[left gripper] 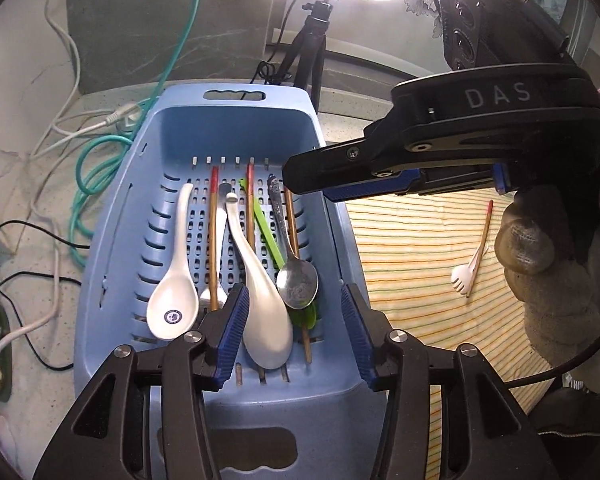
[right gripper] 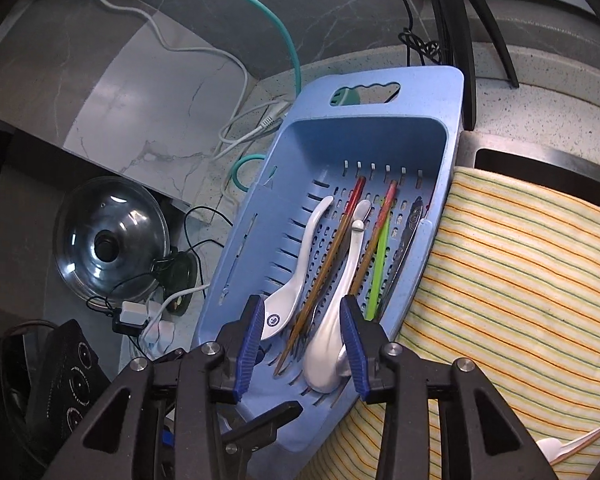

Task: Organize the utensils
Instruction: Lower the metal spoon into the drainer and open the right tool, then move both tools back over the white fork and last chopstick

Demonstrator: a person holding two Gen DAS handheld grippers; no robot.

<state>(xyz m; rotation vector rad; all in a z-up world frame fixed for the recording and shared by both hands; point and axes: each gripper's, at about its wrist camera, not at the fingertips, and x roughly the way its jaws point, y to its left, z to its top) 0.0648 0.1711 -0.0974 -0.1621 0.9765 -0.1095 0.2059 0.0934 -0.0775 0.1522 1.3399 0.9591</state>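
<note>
Left wrist view: left gripper (left gripper: 292, 328) hangs with fingers spread and empty over the blue basket (left gripper: 112, 216), centre frame, where spoons lie lengthwise; right gripper (right gripper: 302, 346) likewise open; 1 white fork (left gripper: 464, 274) and chopstick (left gripper: 480, 246) wait on the striped cloth (left gripper: 412, 248), right.

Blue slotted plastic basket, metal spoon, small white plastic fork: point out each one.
Blue slotted plastic basket (left gripper: 236, 96), left wrist view, far rim beside the handle cutout.
Metal spoon (left gripper: 298, 283), left wrist view, bowl.
Small white plastic fork (left gripper: 461, 277), left wrist view, tined head on the striped cloth.
</note>
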